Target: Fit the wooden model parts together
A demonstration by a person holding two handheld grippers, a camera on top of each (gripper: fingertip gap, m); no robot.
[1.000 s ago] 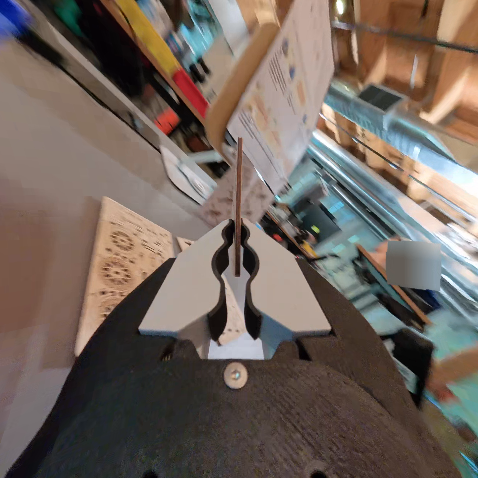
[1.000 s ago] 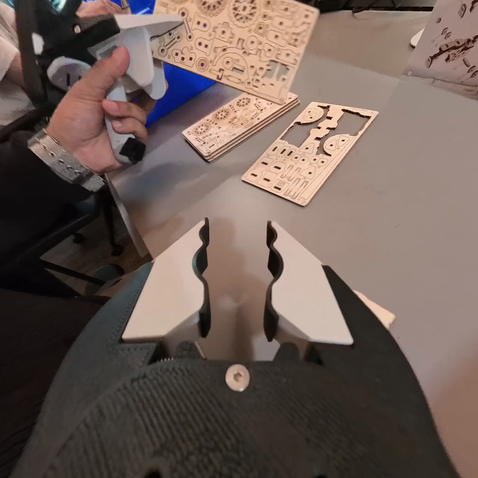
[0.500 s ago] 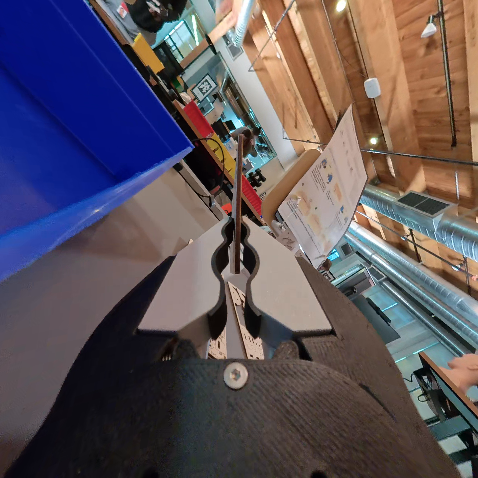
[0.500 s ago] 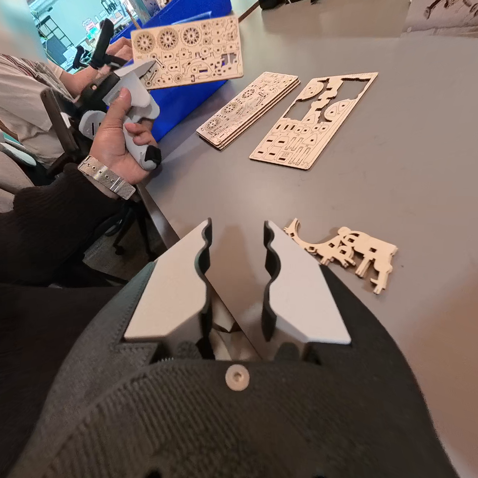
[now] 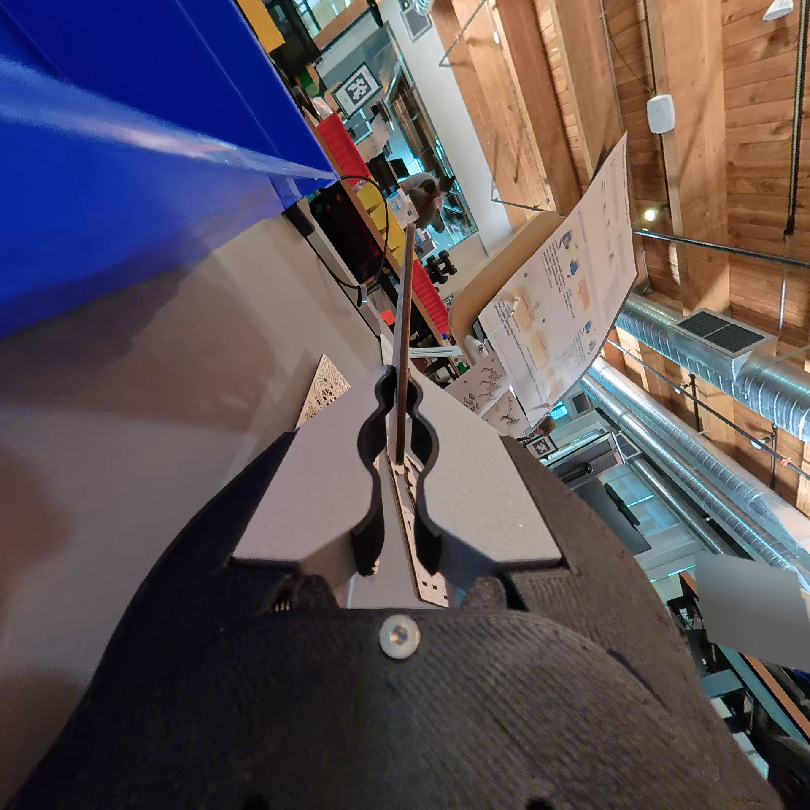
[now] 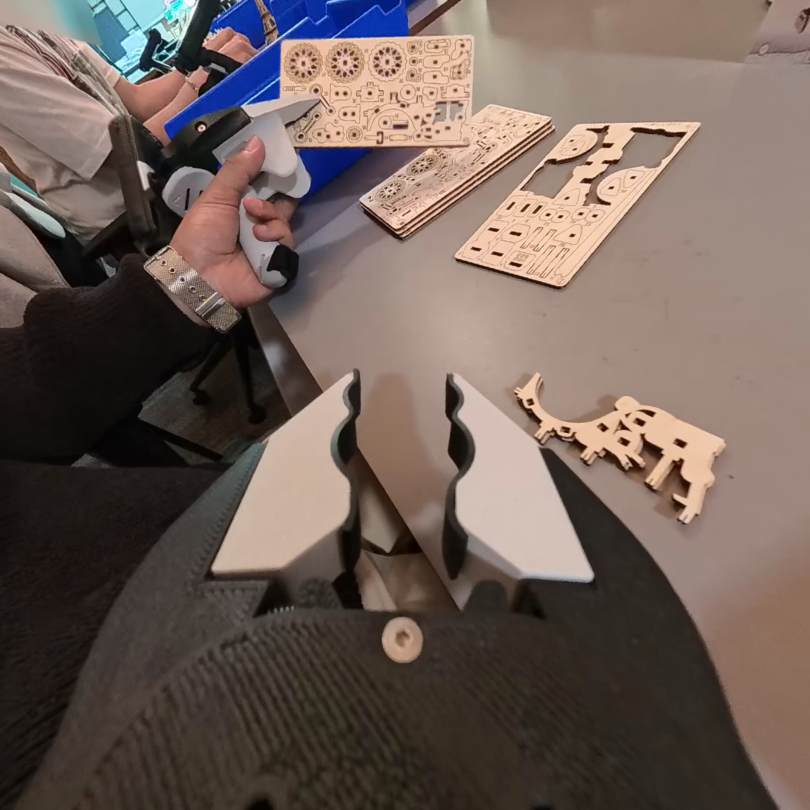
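My left gripper (image 5: 398,381) is shut on a thin wooden parts sheet (image 5: 404,315), seen edge-on in the left wrist view. In the right wrist view the same sheet (image 6: 377,92) hangs in the air above the table's left edge, held by that gripper (image 6: 302,107) in a person's hand. My right gripper (image 6: 403,385) is open and empty, low over the grey table (image 6: 613,333) near its front edge. A cut-out wooden part (image 6: 631,442) lies flat just right of it. A stack of sheets (image 6: 456,175) and a partly emptied sheet (image 6: 578,197) lie farther back.
A blue bin (image 6: 333,39) stands at the table's back left, and fills the left of the left wrist view (image 5: 109,175). A printed instruction sheet (image 5: 565,298) stands on a holder beyond the table. Another person sits at the far left (image 6: 52,131). Left tips to right tips: about 30 cm.
The left gripper has turned and carried the sheet up and back toward the blue bin. The right gripper has drawn back toward the table's front edge, bringing the cut-out part into view.
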